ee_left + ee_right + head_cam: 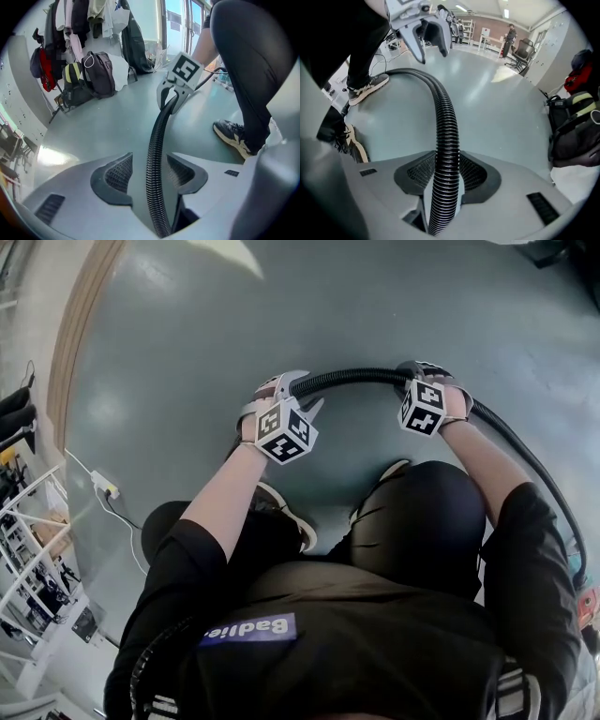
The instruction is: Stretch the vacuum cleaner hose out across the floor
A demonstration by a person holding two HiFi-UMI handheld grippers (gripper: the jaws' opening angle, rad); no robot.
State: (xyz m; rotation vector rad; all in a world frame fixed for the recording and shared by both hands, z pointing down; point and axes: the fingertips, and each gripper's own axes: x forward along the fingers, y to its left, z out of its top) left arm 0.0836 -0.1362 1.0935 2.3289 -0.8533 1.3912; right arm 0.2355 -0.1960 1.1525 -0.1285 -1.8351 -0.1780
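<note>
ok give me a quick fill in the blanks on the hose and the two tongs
1. The black ribbed vacuum cleaner hose passes between the pads of ____ tongs.
2. The left tongs stand ____ around it, with a gap between each pad and the hose.
3. The right tongs are ____ on it, both pads pressing its sides.

Missing words: both; open; shut
</note>
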